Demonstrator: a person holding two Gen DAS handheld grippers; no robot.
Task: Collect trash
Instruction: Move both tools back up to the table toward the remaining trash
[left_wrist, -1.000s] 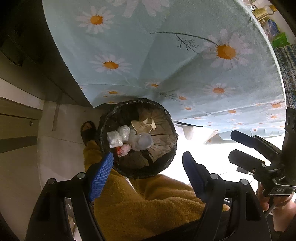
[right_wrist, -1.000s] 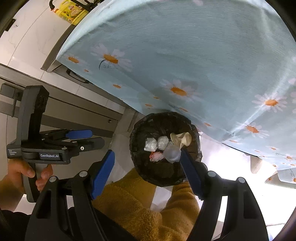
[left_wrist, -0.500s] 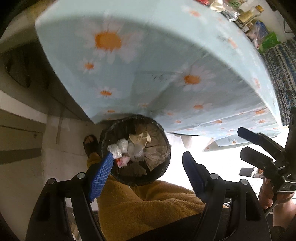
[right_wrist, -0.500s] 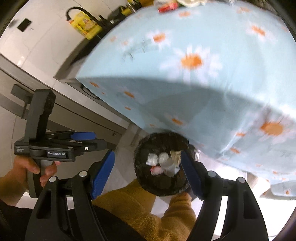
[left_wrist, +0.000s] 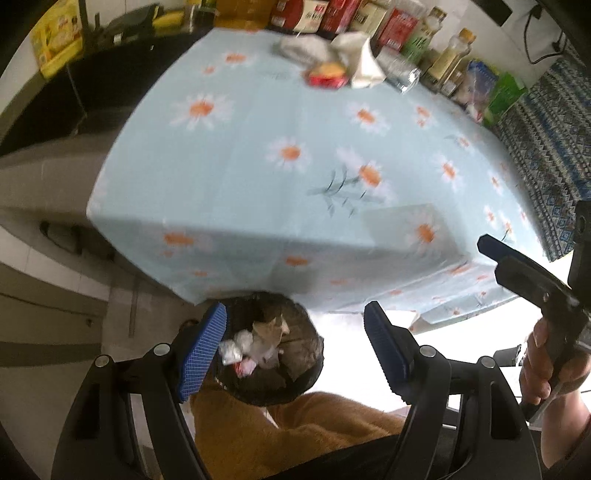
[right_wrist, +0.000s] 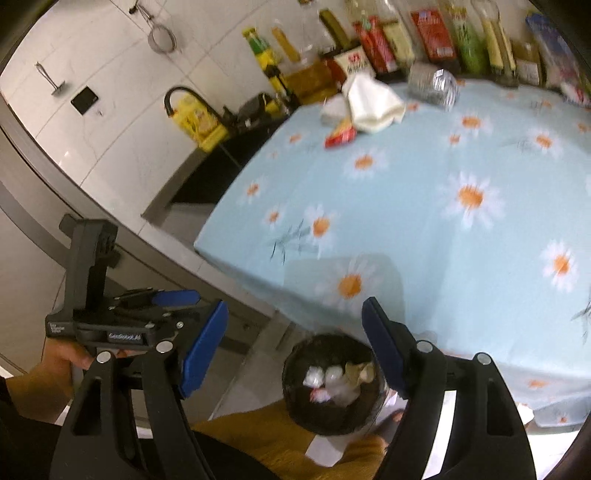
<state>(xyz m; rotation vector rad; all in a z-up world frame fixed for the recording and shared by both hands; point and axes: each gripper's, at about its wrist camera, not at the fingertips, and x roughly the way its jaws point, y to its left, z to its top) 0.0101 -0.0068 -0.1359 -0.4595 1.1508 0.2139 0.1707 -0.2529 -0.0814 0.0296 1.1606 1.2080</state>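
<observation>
I hold both grippers above the near edge of the table (left_wrist: 258, 177), and neither holds anything. My left gripper (left_wrist: 295, 347) is spread wide, its blue pads (left_wrist: 201, 352) well apart; below and between them, on the floor, stands the bin (left_wrist: 295, 384), lined with a black bag and part filled with crumpled paper and wrappers (left_wrist: 255, 343). My right gripper (right_wrist: 295, 343) is spread wide too, and from its camera the bin (right_wrist: 328, 417) sits low between the fingers, just under the table's near edge. The trash left to collect lies at the far side of the daisy cloth: a white crumpled paper (right_wrist: 373, 101), a red wrapper (right_wrist: 340, 134) just near of it, and a clear plastic bottle (right_wrist: 432, 86) lying to the right. Behind them a row of bottles and boxes (right_wrist: 406, 40) stands along the far wall. In the left view the right gripper (left_wrist: 517, 269) shows at the right edge, in my hand (left_wrist: 546, 365). All of it is blurred.
</observation>
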